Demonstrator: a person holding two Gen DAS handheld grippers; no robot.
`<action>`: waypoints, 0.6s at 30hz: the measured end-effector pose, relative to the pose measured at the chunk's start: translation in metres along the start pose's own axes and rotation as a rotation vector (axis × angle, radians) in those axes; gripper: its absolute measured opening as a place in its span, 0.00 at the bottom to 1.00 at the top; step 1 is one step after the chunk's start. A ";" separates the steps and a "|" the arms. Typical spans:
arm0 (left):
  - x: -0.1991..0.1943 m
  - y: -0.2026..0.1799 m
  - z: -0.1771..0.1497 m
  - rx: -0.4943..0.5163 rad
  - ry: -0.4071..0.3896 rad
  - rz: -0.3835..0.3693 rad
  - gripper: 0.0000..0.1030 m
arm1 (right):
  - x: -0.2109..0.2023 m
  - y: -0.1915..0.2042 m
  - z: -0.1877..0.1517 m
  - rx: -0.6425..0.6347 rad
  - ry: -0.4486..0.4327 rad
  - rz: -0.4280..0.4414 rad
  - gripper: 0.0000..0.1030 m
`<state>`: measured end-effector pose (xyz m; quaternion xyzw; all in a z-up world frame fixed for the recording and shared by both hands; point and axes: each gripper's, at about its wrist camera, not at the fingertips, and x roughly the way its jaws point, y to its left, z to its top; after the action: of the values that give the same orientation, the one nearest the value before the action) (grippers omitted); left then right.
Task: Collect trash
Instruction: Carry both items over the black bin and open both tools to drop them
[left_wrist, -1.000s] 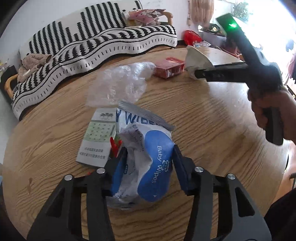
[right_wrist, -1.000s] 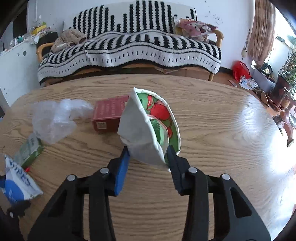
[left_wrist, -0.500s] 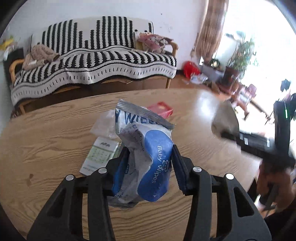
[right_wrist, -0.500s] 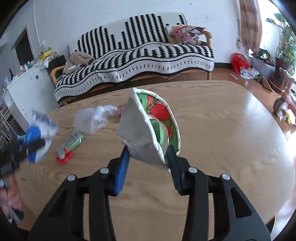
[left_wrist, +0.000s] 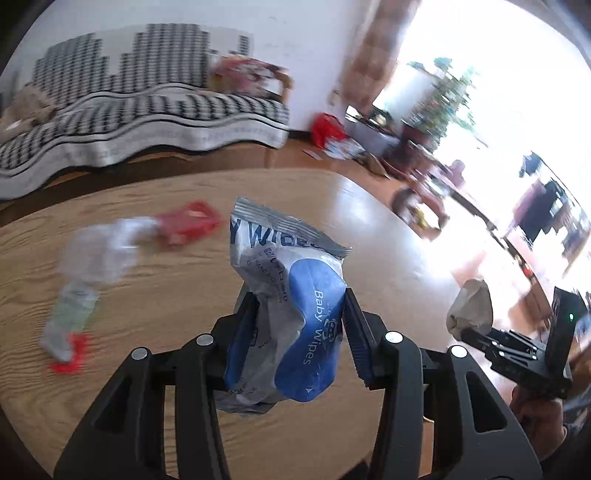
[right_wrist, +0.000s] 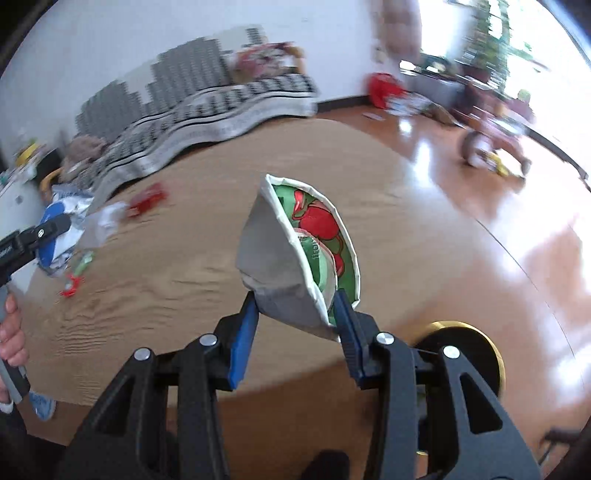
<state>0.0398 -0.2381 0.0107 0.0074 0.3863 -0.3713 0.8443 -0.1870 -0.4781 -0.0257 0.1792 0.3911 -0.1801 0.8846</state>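
A crumpled blue-and-silver baby wipes pack (left_wrist: 291, 314) and a folded paper bowl (right_wrist: 295, 258) printed red and green are held aloft, while clear plastic (left_wrist: 99, 251), a red box (left_wrist: 186, 225) and a green packet (left_wrist: 72, 317) lie on the table (left_wrist: 177, 302).

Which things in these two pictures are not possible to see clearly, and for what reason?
- Left wrist view: the red box, clear plastic bag and green packet on the table are smeared by motion blur; their print is unreadable.
- Left wrist view: the baby wipes pack has its lower part behind the left gripper.
- Right wrist view: the round dark object is partly hidden by the right gripper, which pinches the folded paper bowl.
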 end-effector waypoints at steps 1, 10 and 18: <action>0.009 -0.015 -0.002 0.021 0.014 -0.018 0.45 | -0.005 -0.018 -0.004 0.030 0.002 -0.023 0.41; 0.083 -0.152 -0.034 0.213 0.131 -0.179 0.45 | -0.033 -0.123 -0.044 0.214 0.032 -0.163 0.41; 0.124 -0.230 -0.072 0.330 0.208 -0.276 0.45 | -0.043 -0.178 -0.068 0.308 0.072 -0.224 0.41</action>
<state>-0.0996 -0.4603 -0.0579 0.1308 0.4026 -0.5384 0.7286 -0.3388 -0.5939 -0.0672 0.2743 0.4076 -0.3287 0.8066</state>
